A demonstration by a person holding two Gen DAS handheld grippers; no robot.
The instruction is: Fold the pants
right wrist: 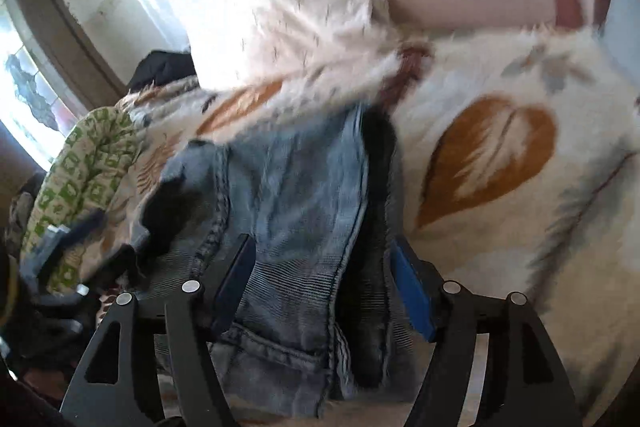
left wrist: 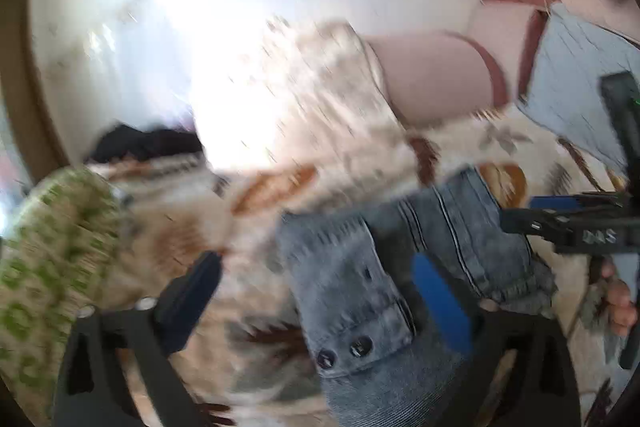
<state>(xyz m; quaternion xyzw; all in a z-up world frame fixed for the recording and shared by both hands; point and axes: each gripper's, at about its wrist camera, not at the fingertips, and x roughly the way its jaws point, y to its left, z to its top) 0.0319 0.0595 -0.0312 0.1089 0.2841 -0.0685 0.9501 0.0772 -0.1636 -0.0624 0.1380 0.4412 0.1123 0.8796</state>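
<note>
Blue-grey jeans point(left wrist: 352, 279) lie bunched on a cream blanket with orange leaf prints point(right wrist: 500, 155). In the left wrist view my left gripper point(left wrist: 316, 303) stands wide open just over the waistband and its two buttons, with neither pad pressing on the denim. In the right wrist view my right gripper point(right wrist: 324, 287) is open too. A folded stretch of the jeans point(right wrist: 296, 187) runs between its blue-padded fingers, with a gap at the right pad. The right gripper point(left wrist: 568, 223) also shows at the right edge of the left view, held by a hand point(left wrist: 620, 303).
A green-and-white patterned cloth point(left wrist: 52, 247) is heaped at the left. A cream cushion point(left wrist: 312, 87) and a pink sofa back point(left wrist: 432, 75) stand behind the jeans. Pale blue fabric point(left wrist: 580, 75) hangs at the far right, and a dark garment point(left wrist: 148, 143) lies at the back left.
</note>
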